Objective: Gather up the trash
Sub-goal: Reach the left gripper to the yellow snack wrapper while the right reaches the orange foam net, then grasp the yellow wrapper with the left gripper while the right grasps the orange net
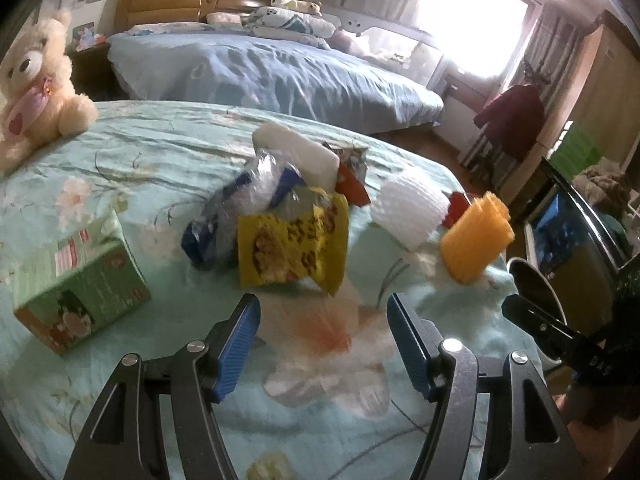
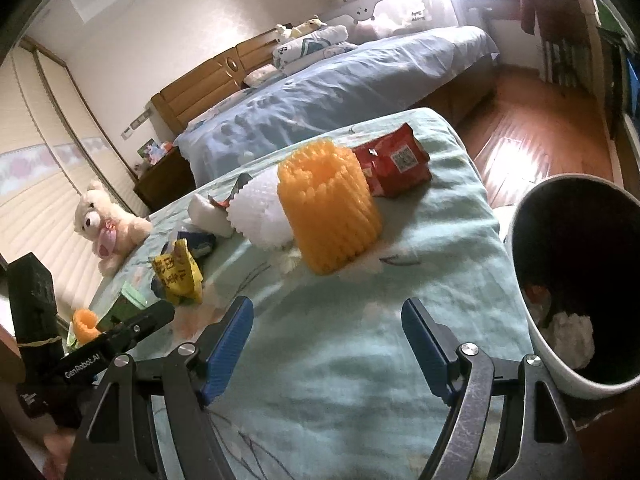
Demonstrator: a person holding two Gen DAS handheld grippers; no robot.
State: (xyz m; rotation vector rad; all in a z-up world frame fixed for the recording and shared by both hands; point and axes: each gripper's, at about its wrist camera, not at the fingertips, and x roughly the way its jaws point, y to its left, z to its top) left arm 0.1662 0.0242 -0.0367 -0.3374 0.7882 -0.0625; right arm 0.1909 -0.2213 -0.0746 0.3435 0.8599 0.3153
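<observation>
You are holding both grippers over the green floral bedspread, and both are standing released with nothing between the blue pads. Your left gripper is hovering with bare bedspread under its fingers; your right gripper is doing the same.

Counting ahead of your left fingers: one yellow snack wrapper is lying just beyond the tips, one blue-and-clear plastic bag is leaning behind it, one white foam block is sitting farther back, and one small red-orange wrapper is lying next to that block. Off past the right finger, one white foam net and one orange foam net are resting side by side near the mattress edge. One green box is sitting well out to the left of the left finger, and one teddy bear is sitting far beyond it.

Ahead of your right fingers the orange foam net is standing upright, with one red packet just behind it. A second, smaller orange net is showing beside your left gripper's body. One white bin is standing right of the right finger, holding some crumpled white trash.

The bed edge is running close along the right finger's outer side, against the bin; open cloth is lying between both pairs of fingers and the trash
</observation>
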